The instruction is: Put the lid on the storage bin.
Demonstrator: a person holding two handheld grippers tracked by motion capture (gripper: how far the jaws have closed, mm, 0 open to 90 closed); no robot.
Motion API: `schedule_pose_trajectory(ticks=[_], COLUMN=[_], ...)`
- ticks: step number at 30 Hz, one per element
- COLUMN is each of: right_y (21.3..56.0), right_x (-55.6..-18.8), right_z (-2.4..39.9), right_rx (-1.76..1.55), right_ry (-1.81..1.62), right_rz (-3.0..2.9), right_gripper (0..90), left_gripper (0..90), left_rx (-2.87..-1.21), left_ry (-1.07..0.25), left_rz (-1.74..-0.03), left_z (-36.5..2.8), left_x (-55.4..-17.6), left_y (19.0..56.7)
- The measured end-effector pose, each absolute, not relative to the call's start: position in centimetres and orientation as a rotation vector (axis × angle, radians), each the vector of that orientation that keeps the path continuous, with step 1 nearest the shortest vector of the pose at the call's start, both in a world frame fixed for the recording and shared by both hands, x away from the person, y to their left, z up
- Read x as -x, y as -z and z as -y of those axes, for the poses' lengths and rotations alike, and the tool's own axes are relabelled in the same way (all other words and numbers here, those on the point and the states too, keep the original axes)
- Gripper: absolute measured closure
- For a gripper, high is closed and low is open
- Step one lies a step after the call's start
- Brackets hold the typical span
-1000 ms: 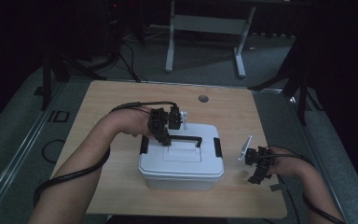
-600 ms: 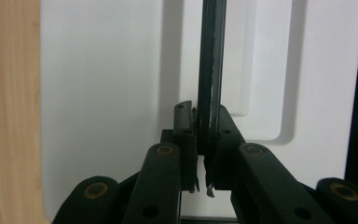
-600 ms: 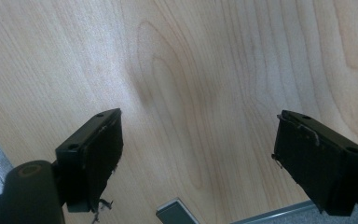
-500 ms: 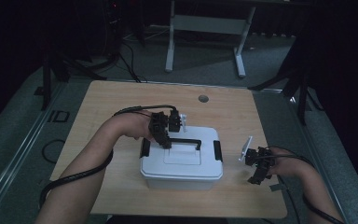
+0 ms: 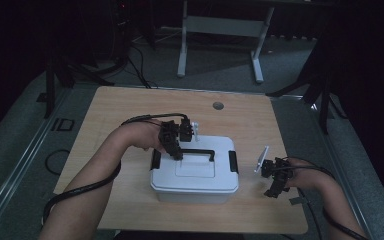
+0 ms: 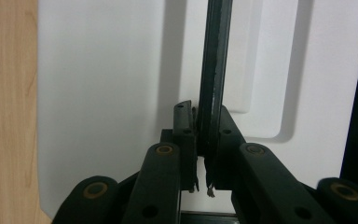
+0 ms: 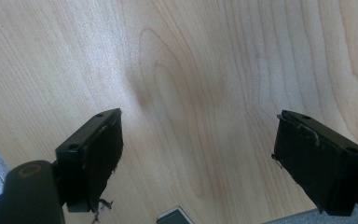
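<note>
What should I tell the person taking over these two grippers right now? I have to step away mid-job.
Left gripper: shut on the black carry handle of the white lidded storage box, near the handle's left end.
Right gripper: open, nothing between its jaws, held over bare wooden table to the right of the box.
Box: on the table near the front edge, lid on, black side latches seemingly closed.
Done: handle gripped.
Left: judging by the grip, probably lifting or moving the box; the box sits on the table, not yet raised.
</note>
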State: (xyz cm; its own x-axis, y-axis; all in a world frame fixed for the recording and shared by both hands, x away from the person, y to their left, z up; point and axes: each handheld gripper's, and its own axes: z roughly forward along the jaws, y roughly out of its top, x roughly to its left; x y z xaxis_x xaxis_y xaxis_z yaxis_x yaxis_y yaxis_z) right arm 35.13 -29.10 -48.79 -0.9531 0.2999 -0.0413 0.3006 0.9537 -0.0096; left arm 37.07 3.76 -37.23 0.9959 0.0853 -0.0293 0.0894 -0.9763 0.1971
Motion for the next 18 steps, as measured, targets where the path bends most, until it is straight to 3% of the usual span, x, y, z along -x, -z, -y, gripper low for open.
schedule_pose_trajectory(ticks=[3, 7, 14, 18], right_y=[48.8, 48.7, 48.6, 48.6], right_x=[-35.2, -35.2, -35.3, -35.3], right_z=[29.0, 28.9, 29.0, 28.9], right_rx=[-0.463, -0.464, -0.469, -0.464], right_ry=[0.029, 0.018, 0.018, 0.023], right_rz=[-3.067, -3.066, -3.064, -3.065], right_gripper=[15.2, 15.2, 15.2, 15.2], left_gripper=[79.8, 53.4, 15.8, 10.2], left_rx=[-2.952, -2.904, -2.883, -2.856], left_ry=[-0.013, -0.043, -0.103, -0.102], left_rz=[-0.117, -0.191, -0.292, -0.308], left_z=[-3.5, -3.7, -4.4, -4.9], left_x=[-36.9, -37.2, -37.7, -37.7], left_y=[37.0, 36.2, 36.1, 36.2])
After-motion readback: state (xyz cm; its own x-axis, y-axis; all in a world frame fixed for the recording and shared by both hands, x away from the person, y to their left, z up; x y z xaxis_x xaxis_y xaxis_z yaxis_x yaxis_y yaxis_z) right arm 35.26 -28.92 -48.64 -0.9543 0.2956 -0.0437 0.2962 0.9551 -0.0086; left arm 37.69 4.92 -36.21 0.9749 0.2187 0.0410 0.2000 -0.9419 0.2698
